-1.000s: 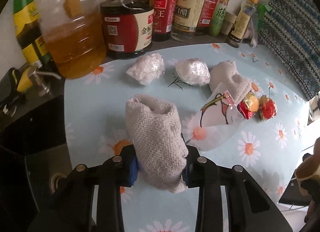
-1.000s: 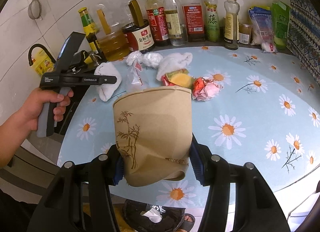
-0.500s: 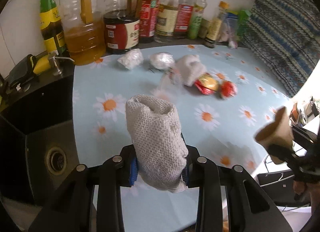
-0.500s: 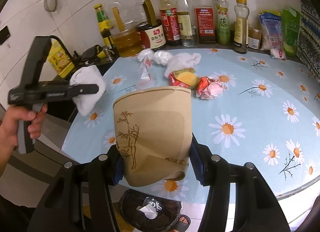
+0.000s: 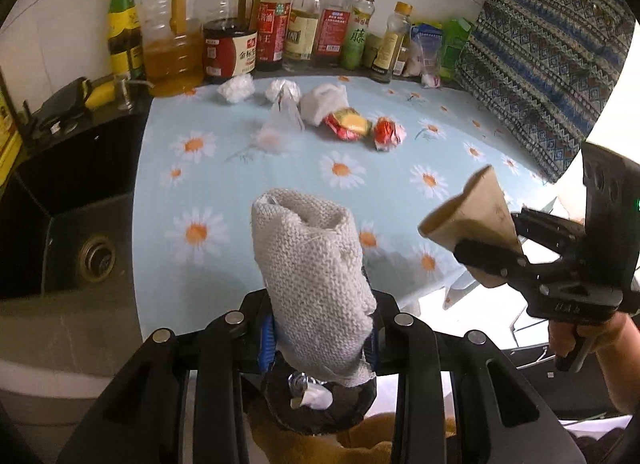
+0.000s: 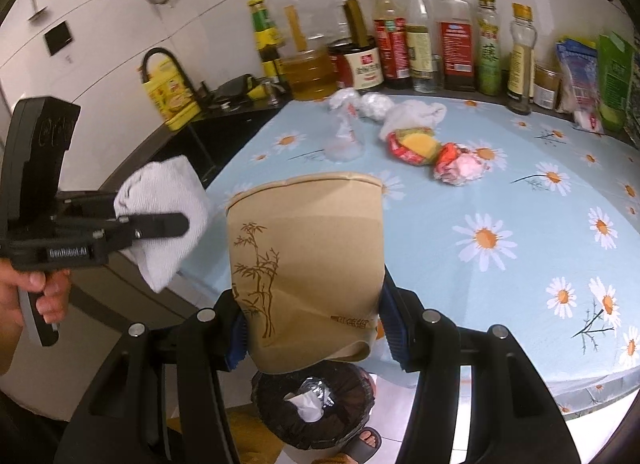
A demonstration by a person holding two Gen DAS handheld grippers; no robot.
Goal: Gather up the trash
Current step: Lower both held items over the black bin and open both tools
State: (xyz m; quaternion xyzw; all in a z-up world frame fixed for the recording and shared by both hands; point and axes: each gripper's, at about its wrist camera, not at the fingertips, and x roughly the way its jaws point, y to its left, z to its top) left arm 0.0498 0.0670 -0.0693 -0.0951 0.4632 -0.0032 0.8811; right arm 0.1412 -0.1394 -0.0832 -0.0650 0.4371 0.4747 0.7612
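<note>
We log left gripper (image 5: 318, 338) clamped on rolled grey knit cloth (image 5: 314, 284), held above black-lined trash bin (image 5: 320, 408) off table edge; we log right gripper (image 6: 312, 328) clamped on squashed brown paper cup (image 6: 306, 264) with bamboo print, above same bin (image 6: 314, 410); on daisy-print tablecloth (image 6: 520, 232) we count red-yellow wrapper (image 6: 414, 144), crumpled red wrapper (image 6: 460, 166), white tissue wads (image 5: 236, 88), clear plastic bag (image 5: 286, 116); condiment bottles (image 5: 276, 36) along wall; sink (image 5: 86, 236) at left

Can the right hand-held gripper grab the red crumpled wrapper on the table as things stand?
Probably not: the right hand-held gripper is shut on a paper cup, though nothing blocks the red wrapper.
</note>
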